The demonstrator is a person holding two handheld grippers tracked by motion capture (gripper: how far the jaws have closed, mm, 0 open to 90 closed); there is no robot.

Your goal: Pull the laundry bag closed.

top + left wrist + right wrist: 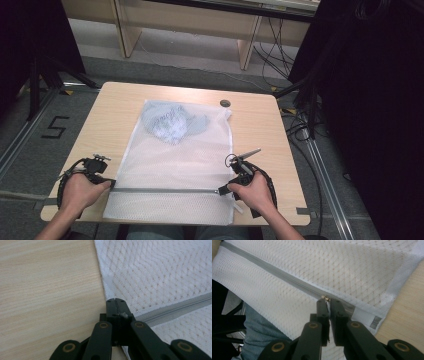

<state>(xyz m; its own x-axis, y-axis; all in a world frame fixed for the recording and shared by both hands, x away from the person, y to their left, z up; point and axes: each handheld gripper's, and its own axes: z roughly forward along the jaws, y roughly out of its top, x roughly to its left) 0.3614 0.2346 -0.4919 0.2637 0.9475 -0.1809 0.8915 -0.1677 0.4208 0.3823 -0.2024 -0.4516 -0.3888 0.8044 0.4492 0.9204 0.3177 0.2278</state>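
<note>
Your left gripper (111,184) is clamped on the left end of the zipper (165,190); your right gripper (222,189) pinches the zipper pull (326,298) at its right end. The mesh bag (175,165) lies flat mid-table, overhanging the near edge, with a blue garment (172,122) inside toward the far edge.

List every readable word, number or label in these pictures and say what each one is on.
"5": black mark on the grey floor left of the table.
Print on the blue garment inside the mesh laundry bag: too blurred to read.
Small tag at the bag's corner: too small to read.
</note>
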